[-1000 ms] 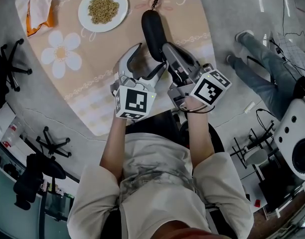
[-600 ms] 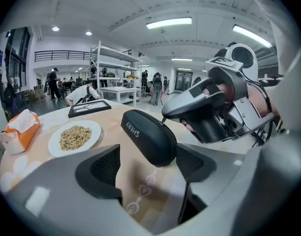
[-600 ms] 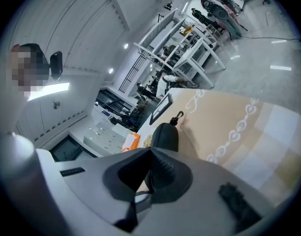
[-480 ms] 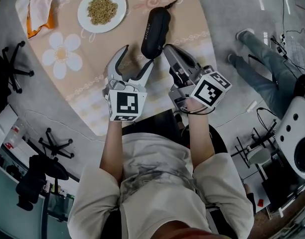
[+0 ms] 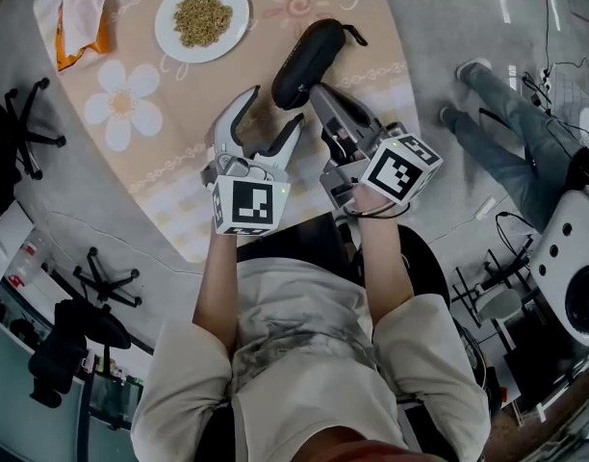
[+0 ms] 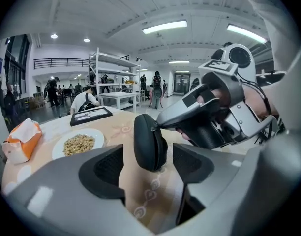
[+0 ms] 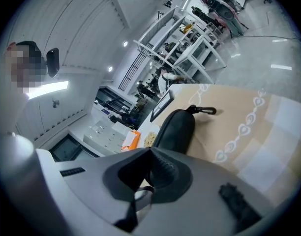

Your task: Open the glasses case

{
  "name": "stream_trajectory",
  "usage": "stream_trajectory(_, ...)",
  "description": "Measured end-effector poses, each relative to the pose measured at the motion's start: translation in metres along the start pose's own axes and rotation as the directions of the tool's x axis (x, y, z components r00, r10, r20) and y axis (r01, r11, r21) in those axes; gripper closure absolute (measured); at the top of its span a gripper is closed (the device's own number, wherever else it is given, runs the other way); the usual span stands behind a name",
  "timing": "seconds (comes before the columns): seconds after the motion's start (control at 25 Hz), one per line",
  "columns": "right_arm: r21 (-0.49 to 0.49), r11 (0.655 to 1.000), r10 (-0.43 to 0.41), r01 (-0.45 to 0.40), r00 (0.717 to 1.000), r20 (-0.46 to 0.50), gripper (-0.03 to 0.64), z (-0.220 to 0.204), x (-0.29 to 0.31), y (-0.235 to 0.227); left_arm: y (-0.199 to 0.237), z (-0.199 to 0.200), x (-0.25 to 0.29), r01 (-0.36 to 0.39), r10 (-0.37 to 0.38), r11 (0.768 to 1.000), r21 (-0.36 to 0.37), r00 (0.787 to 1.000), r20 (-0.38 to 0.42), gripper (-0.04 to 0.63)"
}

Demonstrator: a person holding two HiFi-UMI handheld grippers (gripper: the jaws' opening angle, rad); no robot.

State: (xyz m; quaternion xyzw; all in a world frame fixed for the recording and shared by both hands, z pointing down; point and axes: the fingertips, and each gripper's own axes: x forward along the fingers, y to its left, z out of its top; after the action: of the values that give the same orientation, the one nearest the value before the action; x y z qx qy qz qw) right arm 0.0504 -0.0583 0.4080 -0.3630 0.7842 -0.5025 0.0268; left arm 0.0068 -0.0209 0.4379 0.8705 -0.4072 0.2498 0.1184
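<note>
Fingers first: pinches those of right gripper together on near end of case, seemingly at the zip seam, though cannot tell whether on a pull tab or on the shell itself. Holds those of left gripper wide, having just been closing them a little, with that same end of case framed between the pads and touching neither. Has case slanted on table, near end at right gripper's tip, far end with its clip toward the table's far edge; cannot tell whether near end rests on the cloth or is lifted off it. Shows no gap along the seam in any view, so reads as shut, and the task as barely begun: gripped at one end, not yet opened. Leaves, by this reading, a hold on the shell by left gripper, then running the zip round and parting the halves. Counts one case, one clip, two grippers, one plate of grain beyond left gripper, one orange packet near the table's far left edge, one table.
</note>
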Motion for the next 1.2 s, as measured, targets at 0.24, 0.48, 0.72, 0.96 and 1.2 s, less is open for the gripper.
stream_trajectory(0.24,-0.009,1.000,0.001,-0.002,1.000,-0.006,0.601,0.001,0.007,0.004,0.000,-0.001,0.026,-0.006,0.007,1.000,0.030,1.000,-0.013,0.276)
stream_trajectory(0.48,-0.232,0.972,-0.030,0.022,0.999,-0.030,0.601,0.003,0.006,0.011,-0.002,0.001,0.036,0.019,-0.019,0.999,0.049,1.000,-0.010,0.322)
stream_trajectory(0.72,-0.520,0.854,-0.070,0.021,0.995,-0.073,0.600,0.002,-0.001,0.022,-0.001,0.001,0.034,0.045,-0.044,0.997,0.059,0.999,-0.023,0.328)
stream_trajectory(0.96,-0.670,0.742,-0.102,-0.005,0.987,-0.121,0.591,-0.003,-0.002,0.032,-0.002,0.001,0.030,0.080,-0.079,0.996,0.044,0.996,-0.032,0.330)
stream_trajectory(1.2,-0.809,0.587,-0.162,-0.045,0.972,-0.172,0.536,-0.013,-0.001,0.038,-0.005,0.000,0.024,0.105,-0.103,0.994,0.028,0.994,-0.040,0.330)
